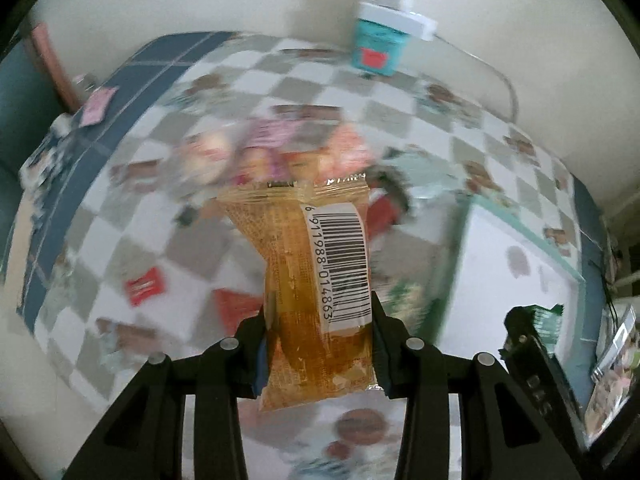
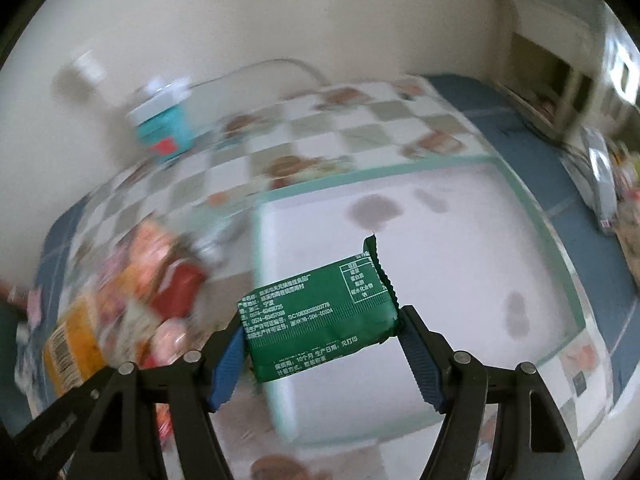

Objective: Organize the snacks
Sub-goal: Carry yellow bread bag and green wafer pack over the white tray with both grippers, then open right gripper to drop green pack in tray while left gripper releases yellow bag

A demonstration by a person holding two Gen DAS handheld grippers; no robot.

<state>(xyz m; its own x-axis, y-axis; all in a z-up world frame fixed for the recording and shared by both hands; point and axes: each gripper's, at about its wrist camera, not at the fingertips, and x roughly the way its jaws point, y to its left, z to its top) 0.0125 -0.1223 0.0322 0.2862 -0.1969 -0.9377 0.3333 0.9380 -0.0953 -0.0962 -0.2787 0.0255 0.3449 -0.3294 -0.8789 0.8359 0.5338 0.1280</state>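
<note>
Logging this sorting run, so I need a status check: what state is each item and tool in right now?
Left tool: shut on orange packet.
Orange packet: sealed, held above table.
Right tool: shut on green packet.
Green packet: sealed, held over tray.
Tray: holds no snacks.
Snack pile: unsorted, blurred.

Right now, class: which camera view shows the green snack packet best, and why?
The right wrist view: the green snack packet sits sharp and central, held in the right gripper, white print readable. The left wrist view catches only a small green edge at far right.
</note>
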